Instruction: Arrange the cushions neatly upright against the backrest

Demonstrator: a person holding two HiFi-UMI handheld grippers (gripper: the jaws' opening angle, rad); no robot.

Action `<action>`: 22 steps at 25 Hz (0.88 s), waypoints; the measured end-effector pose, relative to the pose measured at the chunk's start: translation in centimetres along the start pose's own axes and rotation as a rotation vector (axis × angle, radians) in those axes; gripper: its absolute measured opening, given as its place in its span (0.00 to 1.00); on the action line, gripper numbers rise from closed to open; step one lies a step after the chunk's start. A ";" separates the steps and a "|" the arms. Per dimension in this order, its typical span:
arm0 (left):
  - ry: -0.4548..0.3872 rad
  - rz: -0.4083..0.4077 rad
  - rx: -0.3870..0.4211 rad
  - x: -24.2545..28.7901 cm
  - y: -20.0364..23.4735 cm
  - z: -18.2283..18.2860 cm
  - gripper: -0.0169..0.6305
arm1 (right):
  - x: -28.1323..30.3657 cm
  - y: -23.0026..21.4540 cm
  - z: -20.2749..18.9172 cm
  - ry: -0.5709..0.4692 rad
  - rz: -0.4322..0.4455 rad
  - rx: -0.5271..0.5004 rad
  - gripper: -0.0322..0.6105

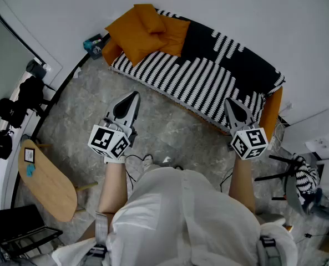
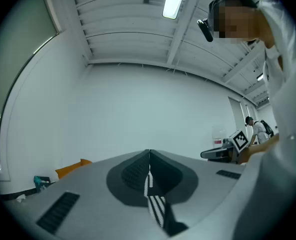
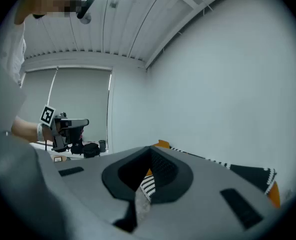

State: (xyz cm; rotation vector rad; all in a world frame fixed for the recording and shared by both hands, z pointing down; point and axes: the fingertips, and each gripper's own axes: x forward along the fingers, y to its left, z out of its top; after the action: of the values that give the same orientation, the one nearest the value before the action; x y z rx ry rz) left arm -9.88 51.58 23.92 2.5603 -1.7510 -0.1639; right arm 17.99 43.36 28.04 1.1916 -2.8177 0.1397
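Note:
An orange sofa under a black-and-white striped throw stands against the white wall. Two orange cushions lie piled at its left end, one overlapping the other. My left gripper is shut and empty, held over the floor in front of the sofa's left half. My right gripper is also shut and empty, near the sofa's front edge on the right. In the left gripper view the left gripper points at the wall above the sofa, with a cushion low at left. The right gripper shows its jaws together.
A round wooden side table stands on the marble floor at left. Black camera gear sits along the left wall. A teal object lies by the sofa's left end. White equipment and a black stand crowd the right side.

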 end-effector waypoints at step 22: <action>0.005 -0.004 -0.004 1.1 -2.4 -0.9 0.05 | -1.0 -2.2 -1.2 0.030 0.001 -0.004 0.06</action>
State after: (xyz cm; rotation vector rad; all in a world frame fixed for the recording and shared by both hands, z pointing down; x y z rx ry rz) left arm -7.15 51.39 24.56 2.5598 -1.7422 -0.1611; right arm 20.33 42.68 29.28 1.1771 -2.7919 0.1505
